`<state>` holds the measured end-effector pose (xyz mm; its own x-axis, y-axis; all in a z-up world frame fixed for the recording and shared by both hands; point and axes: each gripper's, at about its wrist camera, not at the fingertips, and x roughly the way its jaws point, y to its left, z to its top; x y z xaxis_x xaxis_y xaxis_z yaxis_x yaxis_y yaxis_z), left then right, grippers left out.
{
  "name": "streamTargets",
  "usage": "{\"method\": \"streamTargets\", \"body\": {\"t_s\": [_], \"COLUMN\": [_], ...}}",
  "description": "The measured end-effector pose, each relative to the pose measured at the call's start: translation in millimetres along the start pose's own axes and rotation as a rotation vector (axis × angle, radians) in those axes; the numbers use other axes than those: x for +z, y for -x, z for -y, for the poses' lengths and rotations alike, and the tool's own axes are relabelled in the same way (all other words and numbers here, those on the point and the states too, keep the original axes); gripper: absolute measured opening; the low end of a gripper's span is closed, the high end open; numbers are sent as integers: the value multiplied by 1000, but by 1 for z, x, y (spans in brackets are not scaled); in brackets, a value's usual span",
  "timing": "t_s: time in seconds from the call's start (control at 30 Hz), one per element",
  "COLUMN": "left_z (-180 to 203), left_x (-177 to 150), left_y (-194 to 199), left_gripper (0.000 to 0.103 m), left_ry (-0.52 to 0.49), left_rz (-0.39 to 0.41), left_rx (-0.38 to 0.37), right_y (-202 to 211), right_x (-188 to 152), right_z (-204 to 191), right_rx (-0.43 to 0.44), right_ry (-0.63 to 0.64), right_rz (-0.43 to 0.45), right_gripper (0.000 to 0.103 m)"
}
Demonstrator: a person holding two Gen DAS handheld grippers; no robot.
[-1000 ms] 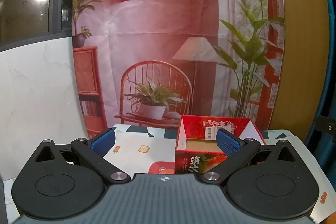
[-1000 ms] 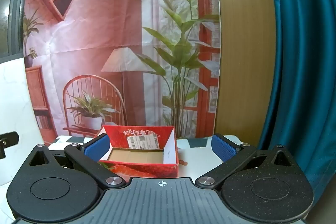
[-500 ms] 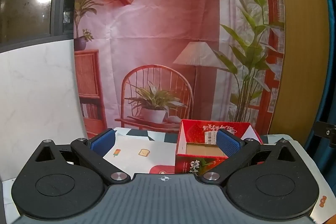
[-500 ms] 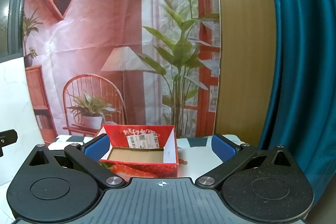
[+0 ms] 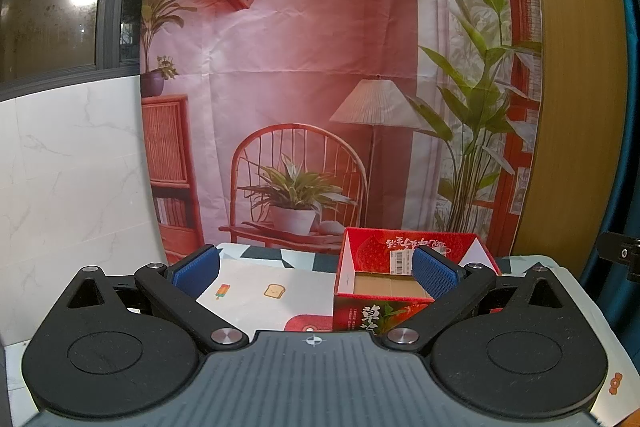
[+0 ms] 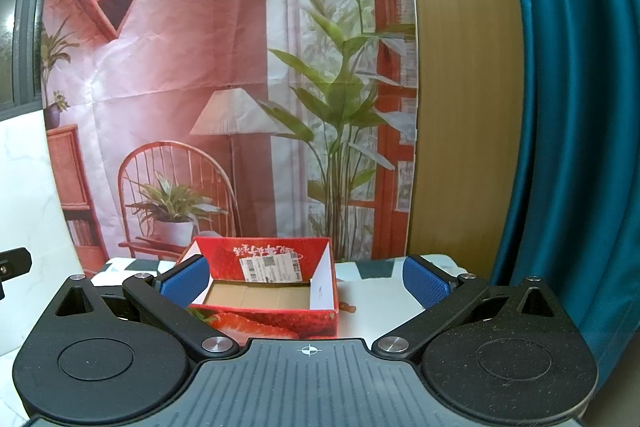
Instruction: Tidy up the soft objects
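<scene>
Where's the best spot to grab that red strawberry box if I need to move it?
Probably the red box's upright right wall, taken from above with one jaw inside and one outside: the top is open, the inside looks bare, and the wall is thin. The right gripper is open and nearest.

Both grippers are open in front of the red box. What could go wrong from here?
1. The red box is open and holds nothing; no soft object shows in either view, so a search sweep may be needed.
2. The box looks light; the right gripper or left gripper, both low and near it, might shove it across the tablecloth.
</scene>
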<state>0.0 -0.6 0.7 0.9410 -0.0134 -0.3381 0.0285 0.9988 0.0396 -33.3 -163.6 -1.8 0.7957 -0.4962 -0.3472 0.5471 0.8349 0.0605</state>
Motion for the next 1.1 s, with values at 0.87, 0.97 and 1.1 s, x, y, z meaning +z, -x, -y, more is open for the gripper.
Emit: {"method": "streamTargets", "body": {"t_s": [0.87, 0.97, 1.1], "left_z": [0, -1, -1], "left_x": [-1, 0, 0], "left_y": [0, -2, -2], "left_gripper": [103, 103, 103], "left_ry": [-2, 3, 4], "left_rz": [-6, -9, -10], "left_rx": [-4, -5, -5], "right_y": [-1, -2, -2], "right_x": [-1, -1, -2], "right_z": [0, -1, -2], "right_rx": [1, 1, 1], "right_ry": [1, 2, 5], "right_rz": [-2, -3, -5], "right_gripper": [103, 103, 103]}}
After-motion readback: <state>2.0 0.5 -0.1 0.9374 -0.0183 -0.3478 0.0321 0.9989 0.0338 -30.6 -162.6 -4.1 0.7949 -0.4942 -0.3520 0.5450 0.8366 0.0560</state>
